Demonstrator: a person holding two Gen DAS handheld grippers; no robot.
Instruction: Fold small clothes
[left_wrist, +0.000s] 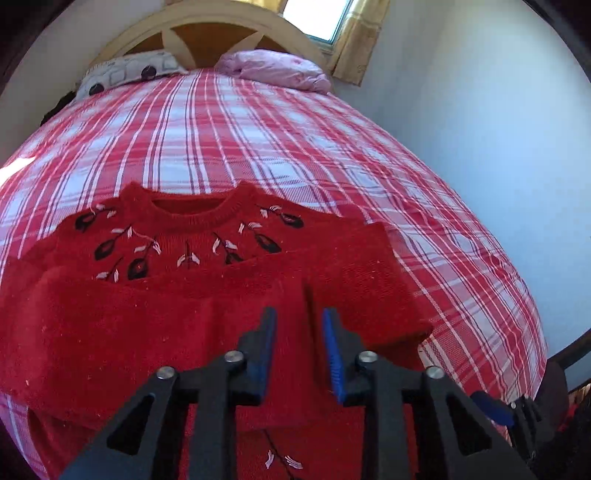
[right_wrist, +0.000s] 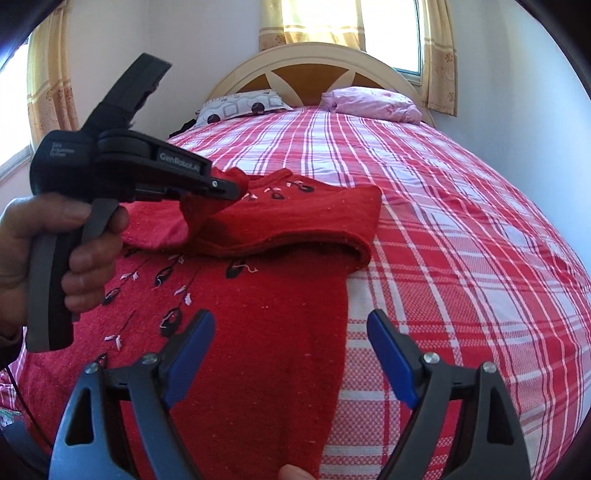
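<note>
A small red knit sweater (left_wrist: 192, 236) with black and white embroidered flowers lies on the plaid bed; it also shows in the right wrist view (right_wrist: 266, 317). Its sleeve (left_wrist: 207, 321) is folded across the chest. My left gripper (left_wrist: 300, 317) is shut on a pinched ridge of that sleeve and holds it lifted; in the right wrist view the left gripper (right_wrist: 232, 186) clamps the sleeve fabric above the sweater body. My right gripper (right_wrist: 291, 328) is open and empty, hovering over the sweater's right side edge near its lower part.
The bed has a red and white plaid sheet (right_wrist: 461, 221), a patterned pillow (right_wrist: 240, 105) and a pink pillow (right_wrist: 373, 101) by the headboard (right_wrist: 314, 59). A wall runs along the bed's right side. Curtained windows are behind.
</note>
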